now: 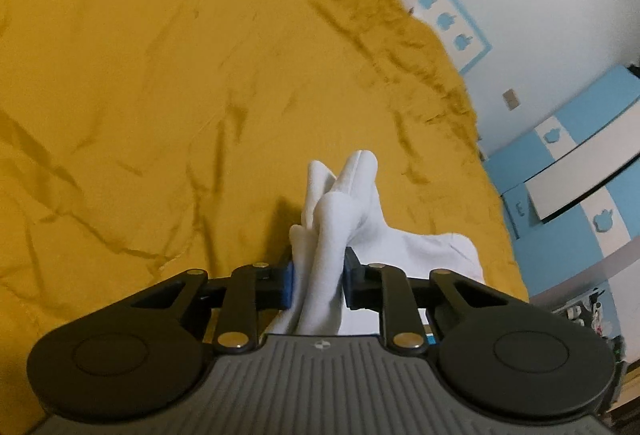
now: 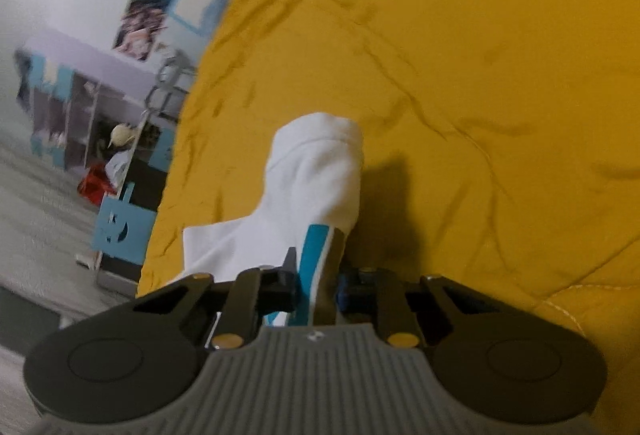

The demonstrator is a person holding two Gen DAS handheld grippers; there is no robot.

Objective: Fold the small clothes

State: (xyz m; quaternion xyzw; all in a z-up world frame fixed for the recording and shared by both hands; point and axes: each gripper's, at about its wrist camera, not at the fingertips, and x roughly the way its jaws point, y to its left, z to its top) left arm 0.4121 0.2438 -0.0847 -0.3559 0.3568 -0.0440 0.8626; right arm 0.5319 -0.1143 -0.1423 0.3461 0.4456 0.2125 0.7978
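A rumpled yellow bedspread (image 1: pixel 160 95) fills most of both views, creased all over, with white wall and pale blue trim beyond its edge. The left gripper (image 1: pixel 318 281) is pinching white socks (image 1: pixel 340 211): its blue pads press in from both sides on a bunched fold of the fabric, and the toe ends stick up and forward past the fingertips, crossing one another above the spread. More white cloth spreads out to the right of that grip and lies on the bedspread. In the right wrist view the right gripper (image 2: pixel 318 287) is also clamped on white cloth, a sock (image 2: pixel 316 175) with a teal stripe (image 2: pixel 314 251) running down between the jaws; the left finger (image 2: pixel 286 281) and the blue-padded one opposite sit tight against the fabric. The cuff end rises in front of the gripper as a rounded hump, casting a dark shadow on the bedspread just to its right, while a flat part of the white fabric trails down to the left near the bed's edge. I cannot tell whether both grippers hold the same piece. Past the bed on that side stand a blue-and-white cabinet (image 2: pixel 124 231), a red thing (image 2: pixel 94 185) on the floor, shelves and some blurred pictures (image 2: pixel 148 11) on the wall. In the left view blue-and-white drawers (image 1: pixel 576 163) stand to the right of the bed.
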